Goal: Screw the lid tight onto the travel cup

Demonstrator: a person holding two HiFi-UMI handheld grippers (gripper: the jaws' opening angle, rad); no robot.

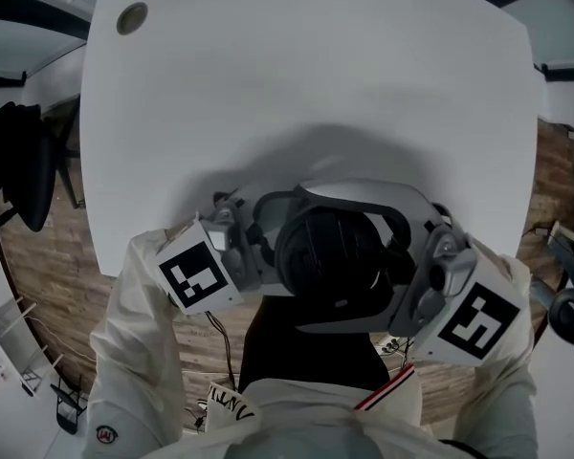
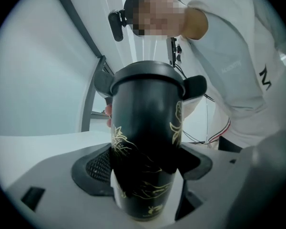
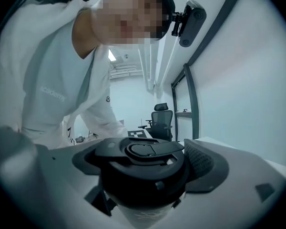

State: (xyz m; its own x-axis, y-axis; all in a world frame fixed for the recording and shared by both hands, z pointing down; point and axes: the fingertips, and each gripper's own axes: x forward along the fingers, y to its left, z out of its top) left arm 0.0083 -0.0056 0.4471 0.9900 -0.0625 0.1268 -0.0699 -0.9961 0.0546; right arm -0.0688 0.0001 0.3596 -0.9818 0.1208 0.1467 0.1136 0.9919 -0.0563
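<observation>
The black travel cup, printed with gold flowers, is held up in the air near my chest. My left gripper is shut on the cup's body. The black lid, with a flip tab on top, sits on the cup's mouth, and my right gripper is shut on its rim. In the head view the lid faces up at me between the left gripper and the right gripper. In the left gripper view the lid tops the cup, with dark pads on both sides.
A white table spreads beyond the grippers, with a round cable port at its far left corner. A dark office chair stands on the wood floor to the left. My white sleeves flank both grippers.
</observation>
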